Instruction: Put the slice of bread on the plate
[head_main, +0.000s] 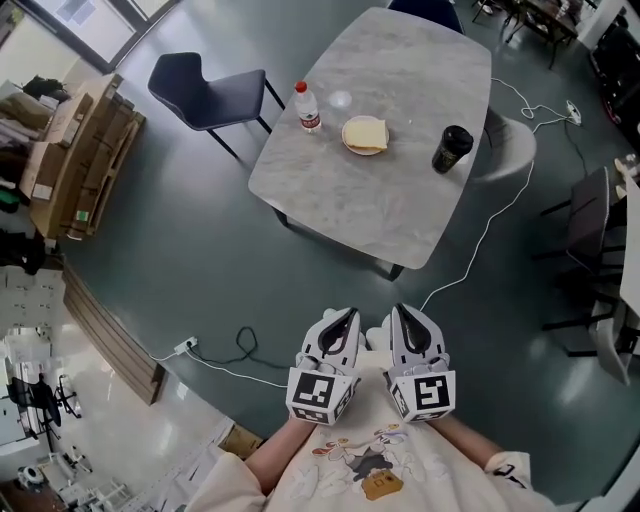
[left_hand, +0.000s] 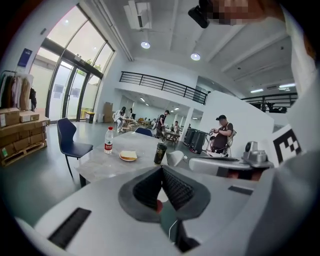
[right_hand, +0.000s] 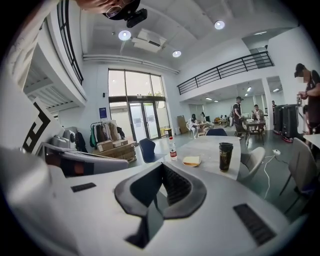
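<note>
1. The left gripper (head_main: 343, 320) and right gripper (head_main: 402, 312) sit side by side at the lower centre of the head view, each with its jaws pressed together on nothing.
2. The slice of bread (head_main: 367, 132) lies on the plate (head_main: 346, 136) at upper centre, well apart from both grippers.
3. The table (head_main: 380, 210) also bears a bottle (head_main: 307, 107) left of the plate and a dark cup (head_main: 452, 149) to its right.

Office hall: mezzanine railing (left_hand: 160, 84), tables (head_main: 385, 200)

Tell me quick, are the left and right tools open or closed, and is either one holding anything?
Left tool: closed, holding nothing.
Right tool: closed, holding nothing.
</note>
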